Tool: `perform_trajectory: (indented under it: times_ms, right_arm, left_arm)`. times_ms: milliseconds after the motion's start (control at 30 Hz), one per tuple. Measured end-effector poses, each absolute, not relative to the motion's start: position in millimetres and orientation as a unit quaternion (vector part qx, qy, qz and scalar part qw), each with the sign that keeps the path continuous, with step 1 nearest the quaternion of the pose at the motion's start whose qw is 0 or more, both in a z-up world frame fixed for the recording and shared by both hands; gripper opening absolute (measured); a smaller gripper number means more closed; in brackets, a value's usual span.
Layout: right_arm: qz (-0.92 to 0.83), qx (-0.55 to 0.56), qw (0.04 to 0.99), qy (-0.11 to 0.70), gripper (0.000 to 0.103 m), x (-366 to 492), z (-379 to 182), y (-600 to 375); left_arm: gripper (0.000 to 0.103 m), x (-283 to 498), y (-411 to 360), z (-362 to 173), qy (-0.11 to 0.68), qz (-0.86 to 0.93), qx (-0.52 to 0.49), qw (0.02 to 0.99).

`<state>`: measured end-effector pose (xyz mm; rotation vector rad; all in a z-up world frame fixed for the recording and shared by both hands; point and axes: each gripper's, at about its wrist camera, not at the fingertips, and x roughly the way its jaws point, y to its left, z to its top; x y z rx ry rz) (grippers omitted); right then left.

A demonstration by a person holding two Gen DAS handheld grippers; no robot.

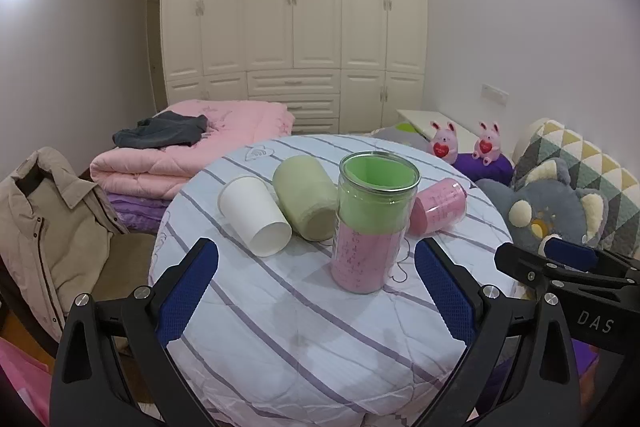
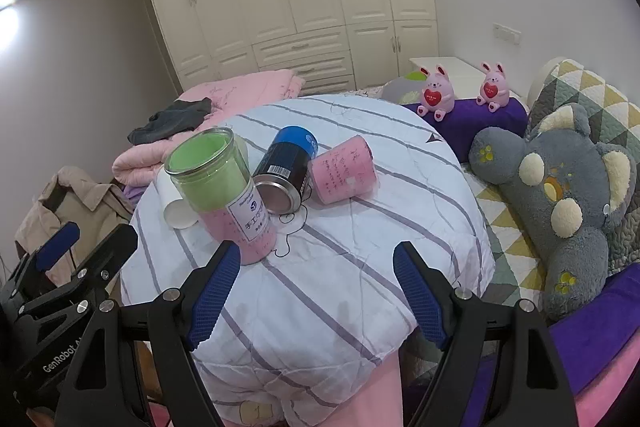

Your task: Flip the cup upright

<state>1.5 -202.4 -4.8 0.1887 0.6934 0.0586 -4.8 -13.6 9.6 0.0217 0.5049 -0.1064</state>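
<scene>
A clear cup with green and pink lining stands upright on the round striped-cloth table. A white paper cup, a pale green cup and a pink cup lie on their sides behind it. A blue and black can also lies on its side. My left gripper is open and empty, just short of the upright cup. My right gripper is open and empty, to the right of that cup.
A chair with a beige jacket stands left of the table. Folded pink quilts lie behind. A grey plush toy, pink bunny toys and pillows are to the right. White wardrobes fill the back wall.
</scene>
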Motion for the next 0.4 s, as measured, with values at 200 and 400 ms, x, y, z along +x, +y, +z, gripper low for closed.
perform_trajectory:
  times_ms: [200, 400]
  right_arm:
    - [0.029, 0.09, 0.934, 0.344, 0.08, 2.0, -4.7, -200.7]
    - [0.035, 0.094, 0.934, 0.342, 0.08, 1.4, -4.8, -199.7]
  left_arm:
    - [0.1, -4.4, -14.1, 9.4, 0.249, -0.048, 0.015, 0.967]
    - [0.1, -3.1, -14.7, 9.1, 0.244, -0.047, 0.014, 0.969]
